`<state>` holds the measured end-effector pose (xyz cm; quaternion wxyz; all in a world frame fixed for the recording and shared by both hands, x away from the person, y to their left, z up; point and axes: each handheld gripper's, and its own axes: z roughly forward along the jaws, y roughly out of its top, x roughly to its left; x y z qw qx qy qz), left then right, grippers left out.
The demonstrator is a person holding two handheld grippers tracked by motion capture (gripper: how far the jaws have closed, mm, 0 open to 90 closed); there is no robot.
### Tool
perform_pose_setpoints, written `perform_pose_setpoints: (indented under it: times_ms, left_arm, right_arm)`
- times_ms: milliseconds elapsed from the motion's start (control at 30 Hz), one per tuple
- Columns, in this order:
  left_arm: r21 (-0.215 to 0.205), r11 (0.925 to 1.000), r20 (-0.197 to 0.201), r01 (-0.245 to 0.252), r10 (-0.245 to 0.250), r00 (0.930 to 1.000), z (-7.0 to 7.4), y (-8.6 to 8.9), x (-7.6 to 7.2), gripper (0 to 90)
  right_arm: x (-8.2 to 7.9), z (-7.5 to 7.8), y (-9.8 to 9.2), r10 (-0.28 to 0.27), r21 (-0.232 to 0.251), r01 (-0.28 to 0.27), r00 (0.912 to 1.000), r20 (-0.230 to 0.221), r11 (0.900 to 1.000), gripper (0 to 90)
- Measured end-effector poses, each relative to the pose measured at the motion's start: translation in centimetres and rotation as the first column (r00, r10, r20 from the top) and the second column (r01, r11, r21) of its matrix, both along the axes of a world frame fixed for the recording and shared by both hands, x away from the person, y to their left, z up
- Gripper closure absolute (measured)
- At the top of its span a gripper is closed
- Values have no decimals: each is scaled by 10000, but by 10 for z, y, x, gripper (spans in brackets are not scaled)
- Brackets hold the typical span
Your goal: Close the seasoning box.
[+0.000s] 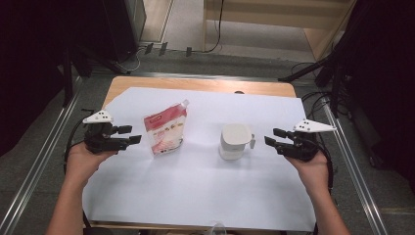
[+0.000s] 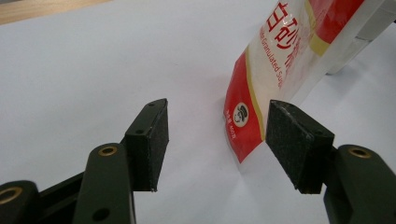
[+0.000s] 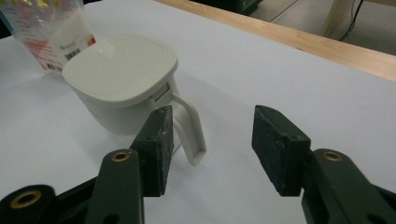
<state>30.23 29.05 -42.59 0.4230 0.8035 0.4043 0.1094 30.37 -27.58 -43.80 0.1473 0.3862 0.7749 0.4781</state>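
Note:
A red and white sugar pouch (image 1: 165,129) with a spout stands upright left of centre on the white sheet; its lower corner (image 2: 261,93) rises just beyond my left jaws. My left gripper (image 1: 131,134) is open, a short way left of the pouch, nothing between its pads. A white lidded container (image 1: 234,141) with a side handle (image 3: 189,135) stands right of centre. My right gripper (image 1: 272,137) is open just right of that handle, not touching it. In the right gripper view the right gripper (image 3: 212,135) has its left pad (image 3: 163,140) close beside the handle.
A white paper sheet (image 1: 205,191) covers most of the wooden table (image 1: 147,83). Metal rails (image 1: 39,161) run along both sides. Cables and dark stands sit on the floor beyond the far edge.

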Motion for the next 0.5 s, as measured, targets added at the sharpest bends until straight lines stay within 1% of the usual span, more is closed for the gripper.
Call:
perform_pose_setpoints:
  times_ms: [67,133,233,267,333,400,433,500]
  left_arm:
    - [64,10000,20,10,-10,10000,0,0,0,404]
    - [30,10000,13,58,-58,10000,0,0,0,404]
    - [-62,10000,2,-27,27,10000,-1,-1,1,403]
    - [34,10000,-80,-27,27,10000,-1,-1,1,403]
    - [118,9999,-58,-4,5,10000,-2,-2,1,402]
    - [107,9999,-22,40,-40,10000,-2,-2,2,399]
    - [132,9999,85,-55,54,9999,-2,-2,2,399]
    - [63,10000,60,-66,65,10000,-3,-2,2,398]
  right_arm:
    - [0,-1,-1,-39,-27,39,10000,37,10000,482]
    - [-2,-1,-7,-132,-47,133,9998,143,9999,466]
    - [0,-2,-10,-233,8,233,9996,125,9997,461]
    - [1,-4,-12,-343,58,343,9994,-19,9994,460]
    - [3,-6,-13,-426,23,426,9991,-60,9991,460]
    - [4,-8,-13,-544,18,544,9985,-109,9985,462]
    - [4,-8,-13,-528,27,529,9985,-143,9986,464]
    - [4,-9,-13,-539,23,539,9984,-163,9985,465]
